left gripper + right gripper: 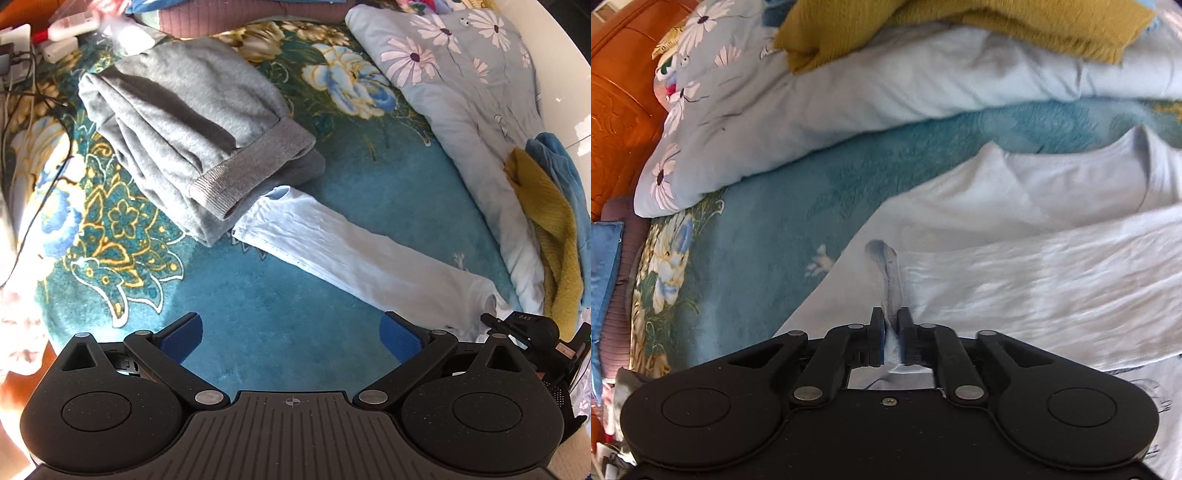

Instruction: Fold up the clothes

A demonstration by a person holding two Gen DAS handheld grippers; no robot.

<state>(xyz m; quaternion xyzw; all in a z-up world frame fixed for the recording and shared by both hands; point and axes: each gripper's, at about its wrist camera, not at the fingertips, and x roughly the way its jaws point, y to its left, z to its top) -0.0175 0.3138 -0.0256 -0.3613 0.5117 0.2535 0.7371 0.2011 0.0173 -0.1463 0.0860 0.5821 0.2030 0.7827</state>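
While the white shirt (1034, 266) lies spread on the blue flowery blanket (258, 288), the right gripper (891, 332) squeezes a bunched fold of it tight between its fingers. The left gripper (291, 332) hangs above the blanket with its fingers wide apart, holding nothing. Folded grey pants (192, 129) rest just beside the shirt's sleeve.

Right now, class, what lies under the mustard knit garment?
The mustard knit garment rests on the pale floral quilt, beside blue fabric. Whatever lies beneath that quilt is covered.
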